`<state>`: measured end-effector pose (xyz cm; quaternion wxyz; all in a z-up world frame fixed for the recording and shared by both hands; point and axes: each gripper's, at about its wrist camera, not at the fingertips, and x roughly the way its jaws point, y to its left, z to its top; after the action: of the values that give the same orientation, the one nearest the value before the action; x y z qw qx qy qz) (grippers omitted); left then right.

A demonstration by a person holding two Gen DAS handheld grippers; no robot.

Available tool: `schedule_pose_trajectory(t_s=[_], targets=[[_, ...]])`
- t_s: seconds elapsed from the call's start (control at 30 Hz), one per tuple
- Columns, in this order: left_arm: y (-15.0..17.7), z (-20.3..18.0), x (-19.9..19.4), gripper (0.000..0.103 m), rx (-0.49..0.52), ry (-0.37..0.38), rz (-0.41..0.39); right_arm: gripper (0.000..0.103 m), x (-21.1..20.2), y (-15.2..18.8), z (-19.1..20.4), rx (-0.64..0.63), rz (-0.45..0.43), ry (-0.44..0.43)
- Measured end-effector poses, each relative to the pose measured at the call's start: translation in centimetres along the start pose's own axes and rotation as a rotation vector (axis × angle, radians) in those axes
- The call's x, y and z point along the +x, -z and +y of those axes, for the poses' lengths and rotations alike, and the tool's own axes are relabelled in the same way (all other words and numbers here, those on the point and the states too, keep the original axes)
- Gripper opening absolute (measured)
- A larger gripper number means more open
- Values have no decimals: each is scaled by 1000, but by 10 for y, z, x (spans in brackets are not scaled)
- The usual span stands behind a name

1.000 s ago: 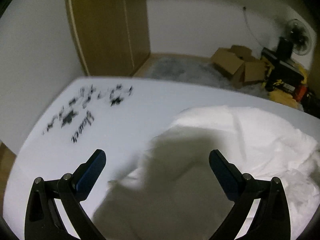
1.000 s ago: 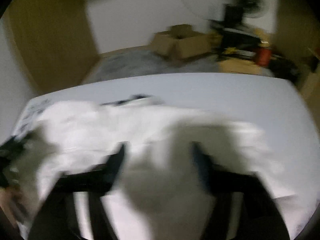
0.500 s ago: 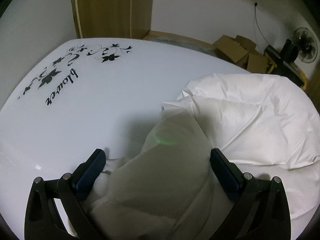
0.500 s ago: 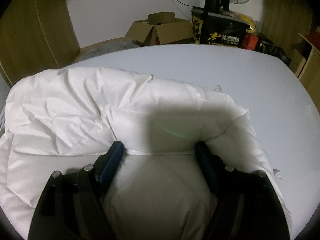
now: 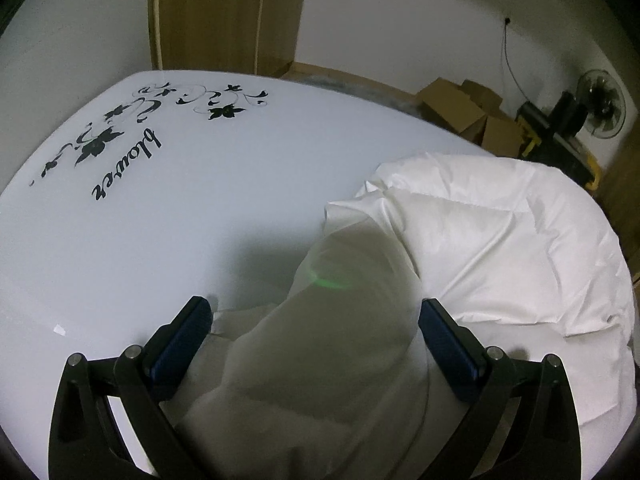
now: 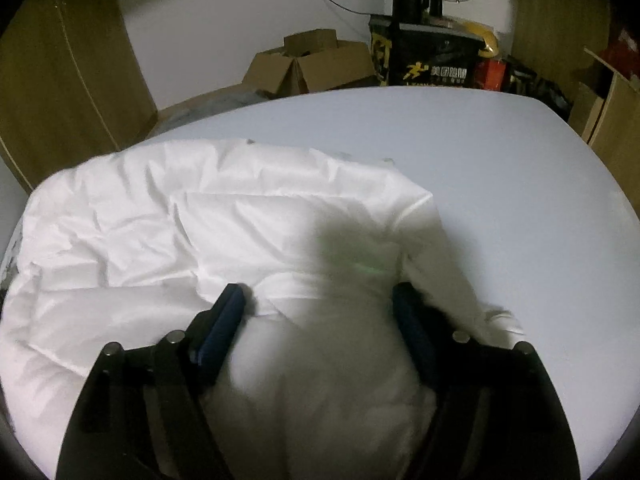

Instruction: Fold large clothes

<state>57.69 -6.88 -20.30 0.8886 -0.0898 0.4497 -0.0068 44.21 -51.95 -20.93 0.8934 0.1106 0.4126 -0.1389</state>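
White padded garment lies between both spread hand-held grippers near "blower" lettering.

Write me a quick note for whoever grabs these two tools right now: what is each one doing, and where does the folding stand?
Left tool: wide open, a puffy part of the white padded garment bulging between its fingers, not pinched.
Right tool: also open, straddling another bulge of the same garment.
The garment lies bunched and creased on the white table, beside the black flower print.
Done: no clean fold visible yet.
Left: probably grip, flatten and fold.
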Motion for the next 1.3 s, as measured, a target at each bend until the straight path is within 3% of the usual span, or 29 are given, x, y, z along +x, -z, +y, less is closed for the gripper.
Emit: schedule_pose_trajectory(t_s=[0.1,0.17,0.27,0.37,0.4,0.47,0.57,0.6,0.67,0.73,0.8,0.87,0.9,0.97,1.03,1.13,1.23,1.3], targets=[[-1,0,-9,102,20,5,32,80,4,-3,2,-14,26,15],[4,8,-37,103,11,51,9,76,-6,-8,1,-1,47,30],[14,28,-84,103,-27,64,6,55,-44,-16,7,100,-31,-80],[27,43,-113,103,-73,116,26,40,-60,-32,59,71,-30,-187],[33,46,-121,103,-85,124,30,40,-57,-38,83,56,-3,-212],[42,45,-130,103,-99,147,50,38,-42,-47,124,31,55,-237],[57,48,-142,103,-123,200,89,25,-12,-51,172,9,97,-247],[62,49,-147,103,-124,207,85,22,-2,-48,180,0,110,-234],[68,51,-153,103,-111,201,70,17,40,-29,194,-36,215,-152],[70,56,-154,103,-115,187,77,16,40,-26,195,-46,198,-136],[72,64,-153,103,-139,186,95,17,26,-28,194,-60,211,-143],[74,72,-151,103,-155,190,108,17,-16,-16,183,-45,188,-197],[75,76,-151,103,-161,191,109,17,-42,2,176,-41,192,-236],[74,79,-146,103,-178,183,105,17,-65,35,172,-88,207,-223],[71,75,-135,103,-200,184,120,16,-54,62,171,-104,233,-193],[71,66,-130,103,-216,224,148,16,-48,72,178,-153,196,-163],[81,66,-142,103,-173,244,137,16,-94,84,169,-117,203,-205],[88,73,-142,103,-171,233,144,16,-103,108,171,-150,236,-211]])
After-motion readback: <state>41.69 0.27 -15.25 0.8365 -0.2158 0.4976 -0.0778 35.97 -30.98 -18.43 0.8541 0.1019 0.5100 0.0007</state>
